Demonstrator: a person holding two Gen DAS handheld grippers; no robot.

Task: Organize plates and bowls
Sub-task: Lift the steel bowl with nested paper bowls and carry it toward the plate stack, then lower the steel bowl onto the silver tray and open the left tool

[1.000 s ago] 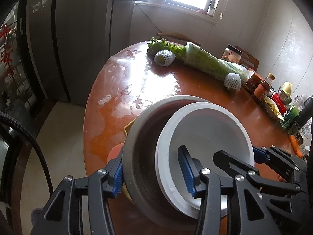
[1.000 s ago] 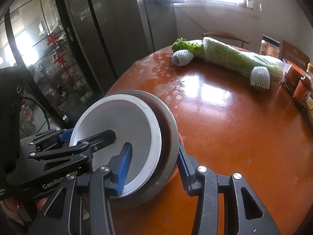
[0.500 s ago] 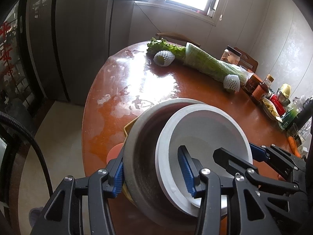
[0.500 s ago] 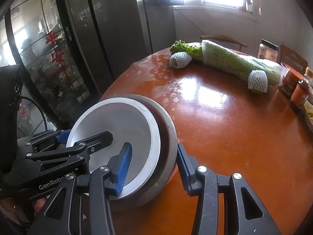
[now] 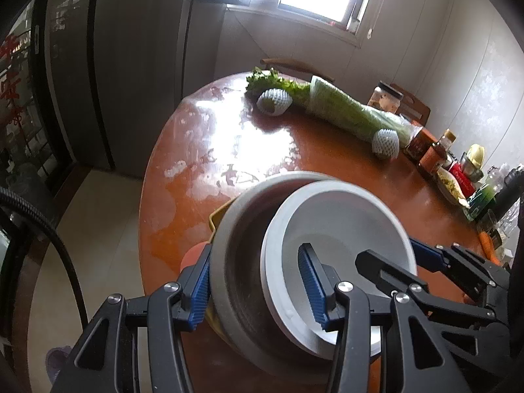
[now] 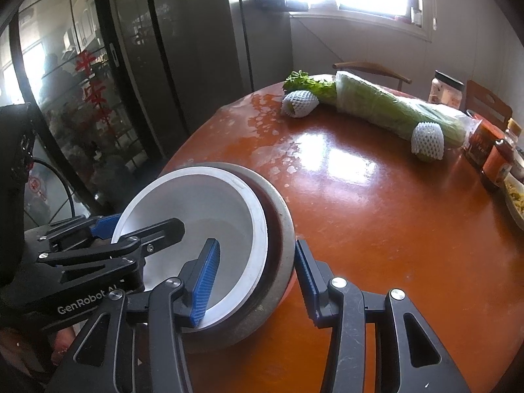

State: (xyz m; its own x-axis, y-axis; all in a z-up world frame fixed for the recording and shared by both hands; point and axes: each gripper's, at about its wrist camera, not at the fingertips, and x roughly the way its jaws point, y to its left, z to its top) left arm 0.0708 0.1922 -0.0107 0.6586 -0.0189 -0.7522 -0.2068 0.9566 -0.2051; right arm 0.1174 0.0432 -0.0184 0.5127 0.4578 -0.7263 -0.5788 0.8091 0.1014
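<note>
Bowls are held tilted over the worktop (image 6: 376, 216) edge: the white bowl (image 5: 340, 222) nested in the grey bowl (image 5: 235, 255), their rims clamped by the left hand-held gripper (image 5: 258, 281) and right hand-held gripper (image 6: 255, 275).

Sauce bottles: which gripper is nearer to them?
Right. The right gripper holds the stacked bowls on the side facing the sauce bottles; the left gripper holds the far side.

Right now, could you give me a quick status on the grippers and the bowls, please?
Left gripper and right gripper each straddle the nested bowls' rims. White bowl sits in grey bowl, stack tilted on table. Path ahead clear.
</note>
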